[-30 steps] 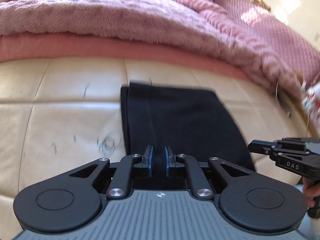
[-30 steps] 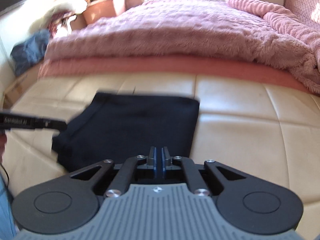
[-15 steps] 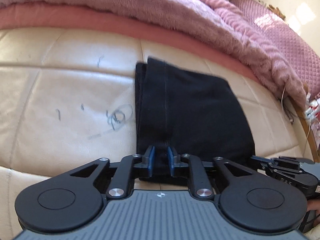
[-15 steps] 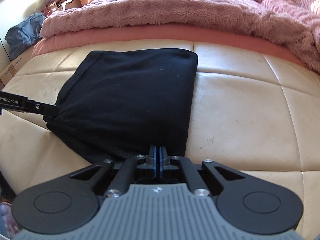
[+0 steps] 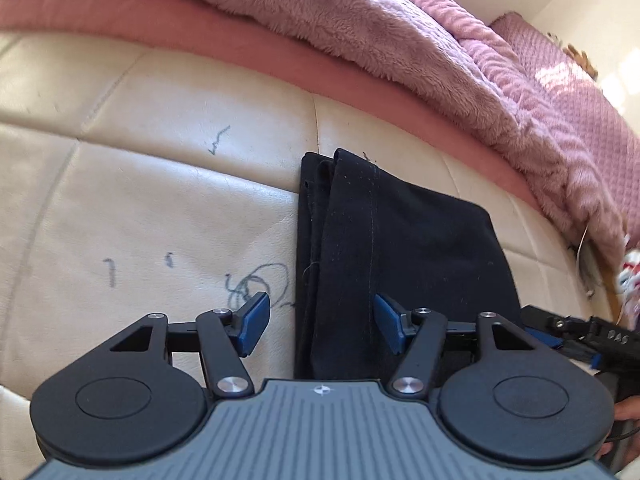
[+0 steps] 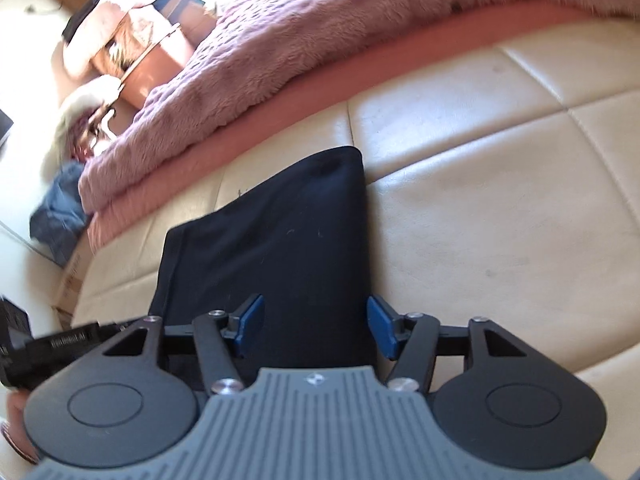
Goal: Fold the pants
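Two views show the same scene from opposite hands. In the left wrist view, the left tongs (image 5: 320, 322) stand released, their blue pads (image 5: 253, 322) spread wide after just opening, with nothing pressed between them. The folded black fabric pants (image 5: 400, 248) lie flat on the cream leather cushioned surface (image 5: 160, 208), and the stacked left edge of the fold runs between the spread pads without touching either. Dark pen scribbles (image 5: 256, 284) mark the leather just left of the pants. A fluffy pink blanket (image 5: 340, 20) lies over a plain pink sheet (image 5: 224, 36) beyond. At the right edge the black right tongs (image 5: 576, 334) reach in near the pants' near corner.

In the right wrist view, the right tongs (image 6: 316, 326) are also released, having just opened; the pants (image 6: 272, 248) lie between and under the pads, unclamped. The left tongs' black body (image 6: 60, 346) shows at the left edge, with fingers (image 6: 16, 416) of a hand below it. A blue cloth heap (image 6: 60, 216) sits far left.
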A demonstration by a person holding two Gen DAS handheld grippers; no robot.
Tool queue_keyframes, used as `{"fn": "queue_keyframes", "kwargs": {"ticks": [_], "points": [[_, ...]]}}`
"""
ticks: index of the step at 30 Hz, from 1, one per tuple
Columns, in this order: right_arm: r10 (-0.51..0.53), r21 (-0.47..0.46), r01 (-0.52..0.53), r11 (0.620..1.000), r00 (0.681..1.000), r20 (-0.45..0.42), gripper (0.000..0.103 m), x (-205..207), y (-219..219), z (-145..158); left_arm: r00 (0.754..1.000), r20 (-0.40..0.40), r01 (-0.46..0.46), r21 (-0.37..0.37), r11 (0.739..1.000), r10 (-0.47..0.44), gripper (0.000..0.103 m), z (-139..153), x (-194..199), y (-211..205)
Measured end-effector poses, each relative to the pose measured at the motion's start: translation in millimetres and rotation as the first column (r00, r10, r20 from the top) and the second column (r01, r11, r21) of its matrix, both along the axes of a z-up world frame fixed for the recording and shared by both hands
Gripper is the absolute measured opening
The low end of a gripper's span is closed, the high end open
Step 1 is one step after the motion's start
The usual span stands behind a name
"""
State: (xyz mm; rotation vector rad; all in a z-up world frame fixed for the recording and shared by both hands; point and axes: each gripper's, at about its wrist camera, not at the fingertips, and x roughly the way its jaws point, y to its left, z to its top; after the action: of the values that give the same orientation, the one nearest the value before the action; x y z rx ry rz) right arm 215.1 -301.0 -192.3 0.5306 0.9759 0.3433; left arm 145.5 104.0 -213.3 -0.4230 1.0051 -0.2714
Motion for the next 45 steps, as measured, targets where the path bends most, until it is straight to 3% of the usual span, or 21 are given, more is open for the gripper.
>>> {"fn": "queue_keyframes", "kwargs": {"ticks": [7,13,20,25,27,30,38,45], "points": [[-0.016,0.101,0.022,0.995,0.998,-0.055,0.054,21,-10,-23,0.999,-0.021,-0.032,-0.131,0.991,0.029,0.070,-15,17,10],[-0.035,0.219,0.053,0.974,0.996,-0.087,0.056,28,-22,-38,0.998,-0.050,-0.060,-0.261,0.963,0.049,0.073,-28,31,21],[-0.013,0.283,0.042,0.958,0.995,-0.102,0.058,40,-27,-45,0.995,-0.069,-0.092,-0.341,0.935,0.073,0.068,-39,42,21],[-0.009,0.294,0.042,0.955,0.993,-0.114,0.047,42,-27,-48,0.993,-0.090,-0.102,-0.347,0.932,0.075,0.048,-41,47,21],[-0.016,0.271,0.049,0.961,0.992,-0.125,0.032,43,-28,-48,0.991,-0.104,-0.114,-0.360,0.926,0.082,0.039,-43,48,24],[-0.023,0.278,0.060,0.959,0.991,-0.134,0.023,42,-29,-49,0.990,-0.111,-0.117,-0.352,0.928,0.083,0.032,-40,50,22],[-0.010,0.248,0.037,0.968,0.994,-0.106,0.015,42,-23,-28,0.994,-0.068,-0.103,-0.251,0.963,0.089,0.027,-17,45,7],[0.004,0.238,0.014,0.971,0.997,-0.076,0.014,39,-27,-1,0.996,0.005,-0.083,-0.222,0.971,0.086,0.026,15,35,-8]]}}
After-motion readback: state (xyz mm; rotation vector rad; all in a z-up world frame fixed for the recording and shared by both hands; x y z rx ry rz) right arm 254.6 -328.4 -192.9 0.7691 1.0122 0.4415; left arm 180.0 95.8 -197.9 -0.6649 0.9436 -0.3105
